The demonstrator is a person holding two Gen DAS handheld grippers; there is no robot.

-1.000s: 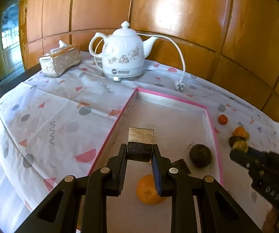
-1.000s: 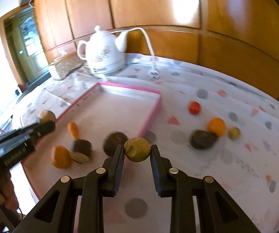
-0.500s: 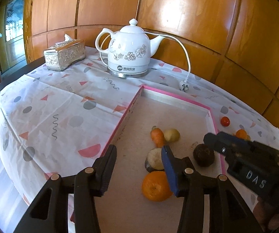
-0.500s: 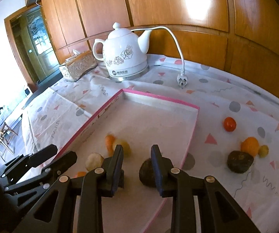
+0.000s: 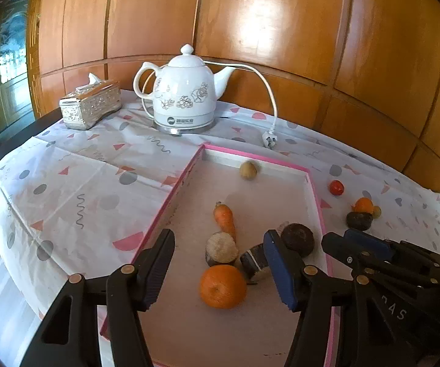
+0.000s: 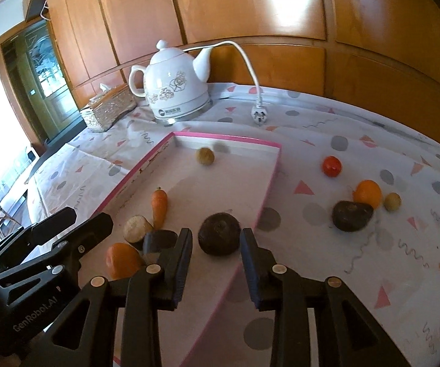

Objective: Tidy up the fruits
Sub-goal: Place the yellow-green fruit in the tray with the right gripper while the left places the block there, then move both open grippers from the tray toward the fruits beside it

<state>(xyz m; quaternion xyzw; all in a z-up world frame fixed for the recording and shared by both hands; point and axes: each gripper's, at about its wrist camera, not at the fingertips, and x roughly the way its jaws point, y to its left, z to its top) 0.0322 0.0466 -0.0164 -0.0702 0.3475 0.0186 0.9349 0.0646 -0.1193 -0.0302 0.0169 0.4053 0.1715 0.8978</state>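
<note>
A pink-rimmed tray (image 5: 317,189) (image 6: 273,171) holds an orange (image 5: 222,286) (image 6: 122,260), a carrot (image 5: 224,218) (image 6: 159,206), two cut dark pieces (image 5: 221,247) (image 5: 255,261), a dark round fruit (image 5: 297,239) (image 6: 219,234) and a small yellow-green fruit (image 5: 248,169) (image 6: 205,156) by the far wall. My left gripper (image 5: 218,270) is open and empty above the tray's near end. My right gripper (image 6: 216,263) is open and empty, just before the dark round fruit.
On the cloth right of the tray lie a red tomato (image 6: 331,165), an orange fruit (image 6: 367,194), a dark avocado-like fruit (image 6: 352,215) and a small yellow fruit (image 6: 392,202). A white kettle (image 5: 186,91) with cord and plug (image 6: 258,117) and a tissue box (image 5: 91,104) stand at the back.
Both grippers opened and drew back. The left let go its dark cut piece in the tray; the right let go the yellow-green fruit, which rolled to the tray's far wall.
</note>
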